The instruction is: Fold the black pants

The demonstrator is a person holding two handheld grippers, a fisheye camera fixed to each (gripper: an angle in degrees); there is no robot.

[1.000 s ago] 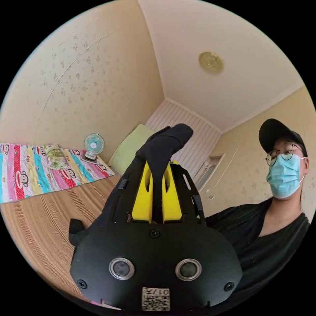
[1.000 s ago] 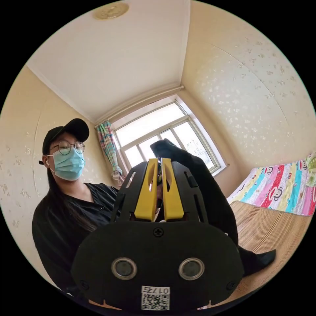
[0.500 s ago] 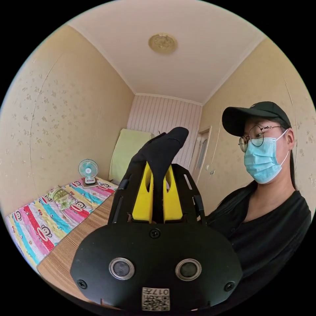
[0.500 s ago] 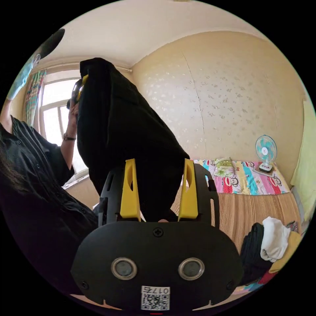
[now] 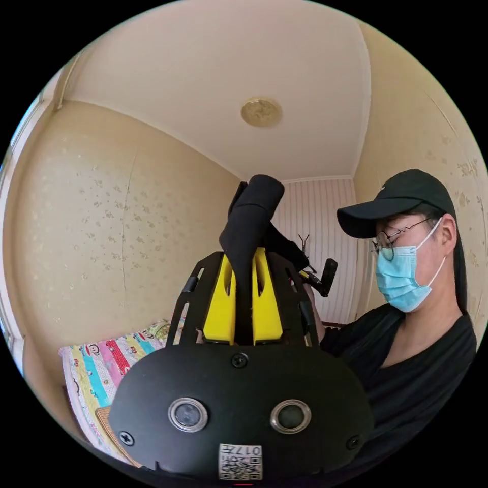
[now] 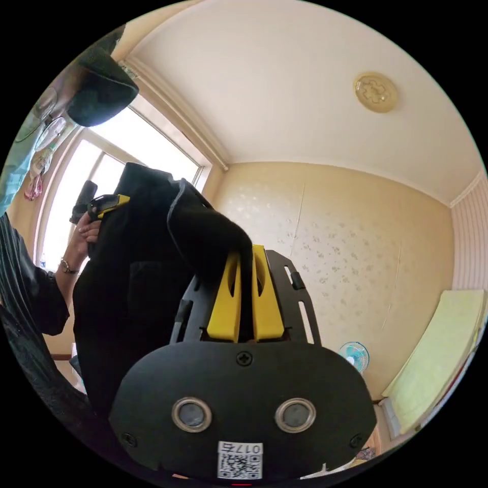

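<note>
The left claw (image 5: 243,300) is clenched on a fold of the black pants (image 5: 251,213), as it was half a second ago; the cloth stands up between its two yellow jaws in a rounded bunch, and behind it in the left gripper view the right claw (image 5: 310,277) comes into sight close by, where before there was none. The bigger change is on the right: half a second ago the right claw (image 6: 245,300) stood wide with its jaws apart under the hanging cloth, and now both jaws are pressed together on an edge of the pants (image 6: 152,264). In the right gripper view the left claw (image 6: 109,202) shows at the far end of the garment, gripped by a hand (image 6: 87,235). So the pants are now held at two places, up in the air in front of the person, well above the bed (image 5: 107,356), and not lying on it. I judge the regrasp done and the pants ready to be spread or doubled over; the folding itself looks hardly begun. By count: one pair of black pants, two claws, both grasping it, one person, one bed, one fan (image 6: 355,355) by the wall.
</note>
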